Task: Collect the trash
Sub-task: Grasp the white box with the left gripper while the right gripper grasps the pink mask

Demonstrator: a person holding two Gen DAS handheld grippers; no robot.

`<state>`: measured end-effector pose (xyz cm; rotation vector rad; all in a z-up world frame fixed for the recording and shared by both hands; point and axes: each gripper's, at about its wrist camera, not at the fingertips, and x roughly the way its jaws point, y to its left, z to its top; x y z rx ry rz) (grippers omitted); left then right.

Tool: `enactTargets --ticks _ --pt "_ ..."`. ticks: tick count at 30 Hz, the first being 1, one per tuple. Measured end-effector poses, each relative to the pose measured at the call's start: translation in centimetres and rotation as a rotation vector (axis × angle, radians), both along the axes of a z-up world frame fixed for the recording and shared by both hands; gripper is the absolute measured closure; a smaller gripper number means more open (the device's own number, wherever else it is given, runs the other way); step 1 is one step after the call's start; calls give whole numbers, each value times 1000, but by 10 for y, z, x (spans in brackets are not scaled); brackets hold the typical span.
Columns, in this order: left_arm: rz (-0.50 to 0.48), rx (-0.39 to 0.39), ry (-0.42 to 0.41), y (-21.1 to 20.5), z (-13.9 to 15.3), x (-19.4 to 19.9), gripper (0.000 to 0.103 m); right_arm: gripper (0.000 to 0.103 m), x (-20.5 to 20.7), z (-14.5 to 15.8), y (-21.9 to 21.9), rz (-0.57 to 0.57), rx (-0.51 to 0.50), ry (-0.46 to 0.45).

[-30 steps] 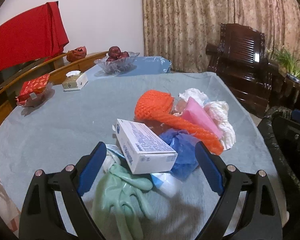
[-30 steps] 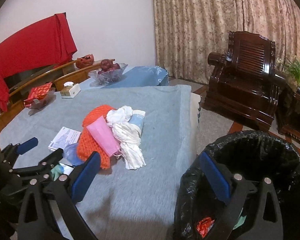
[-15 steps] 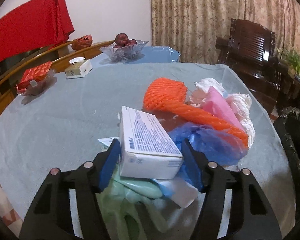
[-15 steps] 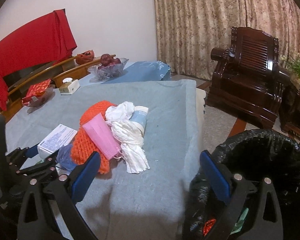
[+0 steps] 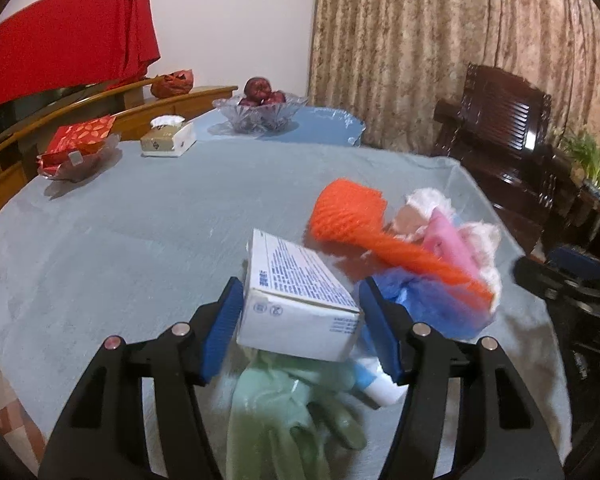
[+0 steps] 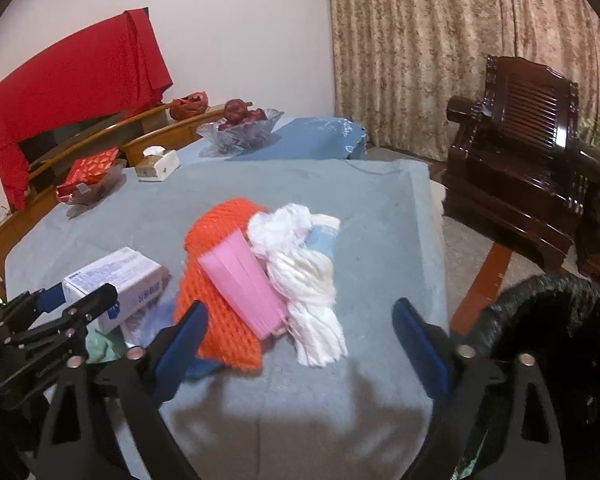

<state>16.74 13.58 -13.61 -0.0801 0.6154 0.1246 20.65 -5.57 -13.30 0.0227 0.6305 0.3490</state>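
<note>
My left gripper (image 5: 300,328) is shut on a white printed carton (image 5: 296,296), held a little above the grey tablecloth; the carton also shows in the right wrist view (image 6: 116,284). Under it lie a pale green rubber glove (image 5: 288,404) and blue plastic (image 5: 424,300). Beyond are an orange foam net (image 5: 352,216), a pink mask (image 6: 244,284) and white crumpled tissue (image 6: 304,272). My right gripper (image 6: 300,344) is open and empty, above the table's near edge in front of the pile. A black-lined trash bin (image 6: 560,344) stands at the right.
A tissue box (image 5: 168,140), a glass fruit bowl (image 5: 260,112) and a dish with a red packet (image 5: 80,152) sit at the table's far side. A dark wooden armchair (image 6: 528,148) stands right of the table. Red cloth (image 6: 80,88) hangs at the left.
My left gripper closed on the carton and lifted it slightly off the glove. My right gripper swung left from over the bin toward the pile.
</note>
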Motion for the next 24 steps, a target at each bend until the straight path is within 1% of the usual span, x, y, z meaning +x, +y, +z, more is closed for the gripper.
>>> enactTargets --ticks 2,3,5,7,12,15,17,18,19,20,21,23,24 --pt "-12 -2 -9 -3 2 1 45 33 5 2 5 26 9 5" --pt "-14 -3 -10 -4 2 1 45 36 7 2 9 40 8 6" --pt "-15 -4 -8 -4 2 2 45 49 10 1 16 69 9 13" --pt "-12 1 5 -3 -2 2 45 56 14 -2 25 113 23 33" --pt "-2 4 54 6 -11 7 44 57 19 -10 41 150 21 53" --pt "-2 15 80 7 -15 14 43 57 27 -18 43 138 33 83" --pt "0 8 91 9 -17 16 43 58 32 -20 43 131 47 102" --pt "3 4 94 11 -18 18 44 61 34 -21 43 131 47 106" --pt "7 1 96 12 -18 19 45 71 35 -21 44 135 43 109" --pt "10 -1 93 13 -18 19 45 79 37 -22 46 146 31 117" --pt "12 0 89 12 -17 18 45 82 38 -23 47 158 20 124" --pt "11 0 80 12 -15 18 46 93 37 -21 50 169 10 115" --pt "10 -2 72 12 -13 17 46 95 35 -20 50 175 6 107"
